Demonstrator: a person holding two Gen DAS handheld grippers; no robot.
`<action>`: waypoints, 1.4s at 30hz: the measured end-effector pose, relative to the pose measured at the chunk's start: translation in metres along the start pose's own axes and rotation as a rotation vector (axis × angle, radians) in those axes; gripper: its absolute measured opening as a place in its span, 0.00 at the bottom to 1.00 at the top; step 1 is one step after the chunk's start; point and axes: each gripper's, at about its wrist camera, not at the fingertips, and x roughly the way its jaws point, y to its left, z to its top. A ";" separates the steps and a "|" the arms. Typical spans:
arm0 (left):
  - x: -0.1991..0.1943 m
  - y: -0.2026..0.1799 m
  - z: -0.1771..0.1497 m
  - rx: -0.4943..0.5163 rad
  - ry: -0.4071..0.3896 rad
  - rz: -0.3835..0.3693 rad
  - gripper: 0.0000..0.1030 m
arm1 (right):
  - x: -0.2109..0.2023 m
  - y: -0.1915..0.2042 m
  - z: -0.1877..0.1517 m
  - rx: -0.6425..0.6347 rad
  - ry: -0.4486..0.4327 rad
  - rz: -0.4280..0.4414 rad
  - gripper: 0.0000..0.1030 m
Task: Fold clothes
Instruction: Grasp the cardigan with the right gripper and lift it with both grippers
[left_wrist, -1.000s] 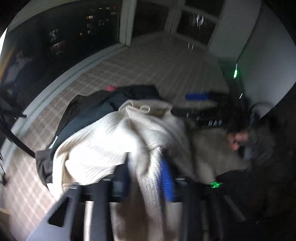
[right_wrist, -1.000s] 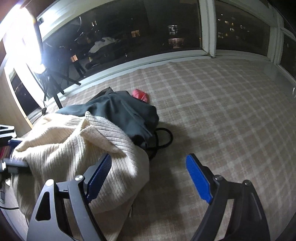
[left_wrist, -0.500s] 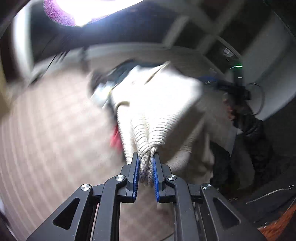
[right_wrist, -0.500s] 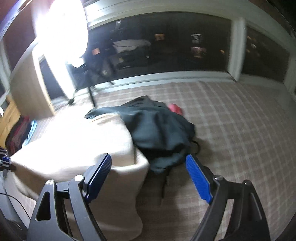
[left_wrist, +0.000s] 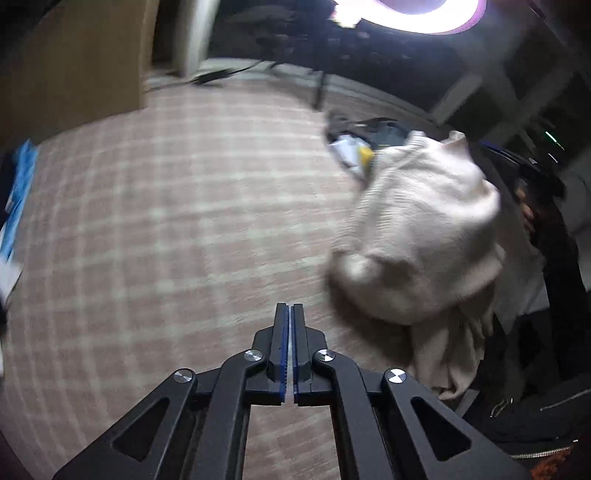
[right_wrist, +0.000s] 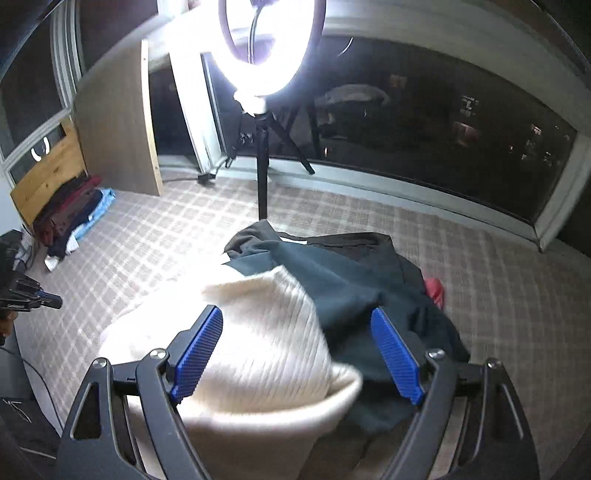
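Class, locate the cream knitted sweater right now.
In the right wrist view the cream sweater lies bunched low and centre, on the checked carpet against the dark green garment.

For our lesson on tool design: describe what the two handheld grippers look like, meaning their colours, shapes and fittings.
Both are matte black plastic. The left gripper has angular linkage arms with triangular cut-outs, round silver pivot screws and thin blue pads lining its fingers. The right gripper has the same build, with broad textured blue pads on its fingertips. No cables or markings show on either.

Black tongs (right_wrist: 297, 354), blue pads (right_wrist: 394, 356), silver screws.
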 end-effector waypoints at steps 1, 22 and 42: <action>0.005 -0.009 0.005 0.036 0.002 -0.018 0.20 | 0.008 -0.002 0.004 -0.014 0.023 0.003 0.80; 0.099 -0.061 0.047 0.207 0.125 -0.205 0.09 | 0.066 -0.012 -0.001 -0.130 0.167 0.314 0.53; -0.161 -0.052 0.061 0.314 -0.441 -0.113 0.07 | -0.197 0.080 0.011 -0.035 -0.365 0.068 0.08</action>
